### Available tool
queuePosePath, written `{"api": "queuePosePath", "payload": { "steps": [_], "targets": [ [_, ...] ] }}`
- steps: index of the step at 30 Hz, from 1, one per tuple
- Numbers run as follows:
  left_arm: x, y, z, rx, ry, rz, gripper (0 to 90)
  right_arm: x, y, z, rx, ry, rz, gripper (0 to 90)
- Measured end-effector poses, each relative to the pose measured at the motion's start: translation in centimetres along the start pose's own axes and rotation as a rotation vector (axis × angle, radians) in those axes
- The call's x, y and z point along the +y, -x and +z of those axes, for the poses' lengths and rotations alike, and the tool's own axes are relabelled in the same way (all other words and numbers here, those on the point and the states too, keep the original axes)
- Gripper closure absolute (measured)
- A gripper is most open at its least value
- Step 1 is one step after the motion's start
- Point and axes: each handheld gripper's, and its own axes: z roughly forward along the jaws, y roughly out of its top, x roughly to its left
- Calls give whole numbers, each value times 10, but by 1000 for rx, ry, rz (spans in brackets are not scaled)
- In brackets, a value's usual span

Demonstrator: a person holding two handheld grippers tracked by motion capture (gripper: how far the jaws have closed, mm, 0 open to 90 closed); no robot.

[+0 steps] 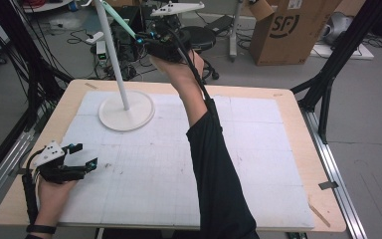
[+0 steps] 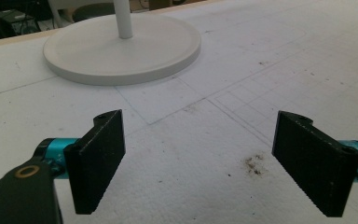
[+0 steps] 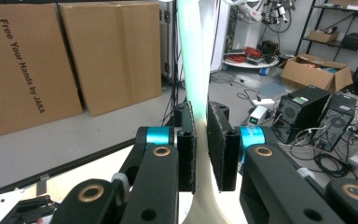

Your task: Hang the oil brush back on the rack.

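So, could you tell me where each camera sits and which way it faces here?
High view: above the person's side, looking forward and down on the table; both forearms, left gripper, right gripper.
Left gripper view: low over the table, facing the stand's round base; its open jaws.
Right gripper view: raised, facing the room; jaws shut on a pale green strip.
High and left gripper views share the base.

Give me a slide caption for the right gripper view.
Right tongs clamped on a slim pale-green lamp arm, brown cardboard boxes behind.
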Motion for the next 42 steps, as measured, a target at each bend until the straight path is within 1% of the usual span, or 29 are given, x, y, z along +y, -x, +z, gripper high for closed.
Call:
{"api": "queuePosePath", "payload": {
  "steps": [5,12,16,22,23,24,26,27,28,30,32,33,37,39,42],
  "targets": [
    [0,0,0,0,0,0,177,-1,0,2,-1,-4,5,824],
    [0,0,0,0,0,1,177,-1,1,5,-5,-10,-2,824],
    [0,0,0,1,0,1,177,-1,0,7,-7,-18,5,823],
    [0,0,0,-1,0,3,177,-3,1,12,-13,-24,0,813],
    [0,0,0,0,0,2,177,-4,1,14,-14,-28,0,802],
    [0,0,0,-1,0,3,177,-4,2,15,-17,-28,-2,765],
    [0,0,0,-1,0,4,177,-5,2,15,-15,-20,14,671],
    [0,0,0,-1,-1,5,177,-6,2,15,-16,-20,17,642],
    [0,0,0,0,-1,4,177,-7,2,13,-8,-15,16,622],
    [0,0,0,0,-1,4,177,-11,4,8,7,-2,21,547],
    [0,0,0,-1,-1,4,178,-17,8,1,43,2,29,500],
    [0,0,0,1,-4,4,178,-22,10,-3,55,-2,20,482],
    [0,0,0,1,-3,4,178,-45,17,-22,85,-22,5,425],
    [0,0,0,3,-3,6,177,-59,21,-34,98,-28,6,394],
    [0,0,0,2,-2,0,178,-82,26,-54,103,-31,4,373]
  ]
}}
